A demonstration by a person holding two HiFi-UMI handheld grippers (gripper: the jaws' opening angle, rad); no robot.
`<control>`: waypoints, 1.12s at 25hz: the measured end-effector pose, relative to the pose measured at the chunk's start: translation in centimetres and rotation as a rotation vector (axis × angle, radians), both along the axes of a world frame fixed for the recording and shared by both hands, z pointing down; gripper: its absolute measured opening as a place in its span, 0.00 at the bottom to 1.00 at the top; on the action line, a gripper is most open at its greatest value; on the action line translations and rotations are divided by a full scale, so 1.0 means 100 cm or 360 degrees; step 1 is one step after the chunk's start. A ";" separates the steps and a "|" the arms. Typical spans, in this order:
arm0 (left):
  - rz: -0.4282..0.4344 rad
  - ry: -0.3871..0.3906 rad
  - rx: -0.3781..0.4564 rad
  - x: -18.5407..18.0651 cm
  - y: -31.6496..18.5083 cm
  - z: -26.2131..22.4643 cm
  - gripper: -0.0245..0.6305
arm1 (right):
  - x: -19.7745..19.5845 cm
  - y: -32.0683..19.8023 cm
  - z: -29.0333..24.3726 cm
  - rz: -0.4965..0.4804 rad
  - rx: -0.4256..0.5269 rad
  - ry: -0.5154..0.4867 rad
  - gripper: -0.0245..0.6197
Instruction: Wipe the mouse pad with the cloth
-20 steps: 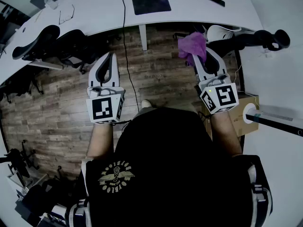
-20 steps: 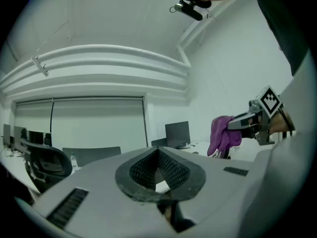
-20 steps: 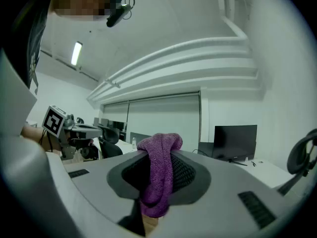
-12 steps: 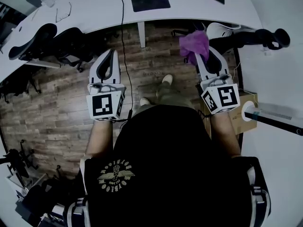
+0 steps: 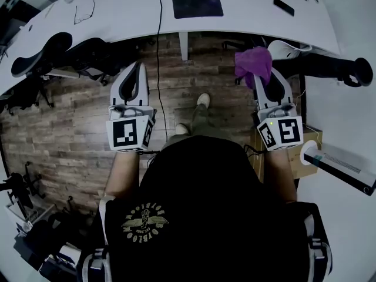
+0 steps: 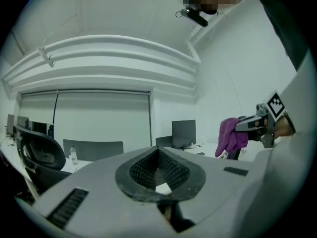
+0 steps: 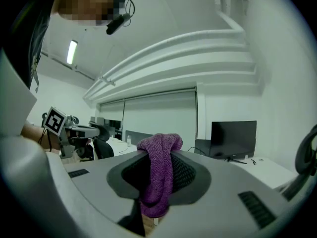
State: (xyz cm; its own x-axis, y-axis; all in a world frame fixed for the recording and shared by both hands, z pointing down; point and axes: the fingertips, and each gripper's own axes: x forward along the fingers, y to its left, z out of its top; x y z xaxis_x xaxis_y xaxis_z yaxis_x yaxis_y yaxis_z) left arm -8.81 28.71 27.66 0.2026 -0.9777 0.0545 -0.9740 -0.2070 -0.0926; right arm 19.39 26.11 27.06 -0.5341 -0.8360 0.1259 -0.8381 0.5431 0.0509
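A dark mouse pad (image 5: 197, 3) lies on the white desk (image 5: 129, 16) ahead of me. A purple cloth (image 5: 253, 62) hangs bunched from my right gripper (image 5: 262, 70), which is shut on it above the wooden floor, short of the desk edge. In the right gripper view the cloth (image 7: 158, 175) is pinched between the jaws and droops over them. My left gripper (image 5: 139, 67) is held level to the left, shut with nothing in it; its tips (image 6: 157, 150) meet. The left gripper view also catches the cloth (image 6: 230, 135) off to the right.
Black office chairs (image 5: 53, 50) stand at the desk's left, another chair (image 5: 329, 68) at the right. A black cable (image 5: 158, 46) drops from the desk to the floor. A phone (image 5: 284, 6) and glasses (image 5: 84, 12) lie on the desk. A cardboard box (image 5: 306, 154) sits near my right arm.
The person has stepped towards the desk, a foot now showing ahead. The right gripper with the cloth has shifted slightly right. Both grippers have stayed shut.
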 end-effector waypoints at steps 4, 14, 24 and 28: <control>-0.0020 0.0011 -0.0021 0.000 -0.026 0.005 0.04 | -0.002 -0.033 0.008 -0.0044 -0.0023 0.0006 0.18; -0.0018 -0.0010 -0.0076 -0.007 -0.091 0.015 0.04 | -0.020 -0.108 0.013 -0.0125 -0.0047 0.0023 0.18; -0.0129 -0.0005 -0.0084 -0.011 -0.155 0.016 0.04 | -0.009 -0.172 0.013 -0.0154 -0.0064 -0.0004 0.18; -0.0180 -0.0022 -0.0040 -0.011 -0.175 0.002 0.04 | -0.002 -0.193 0.008 -0.0182 -0.0053 -0.0020 0.18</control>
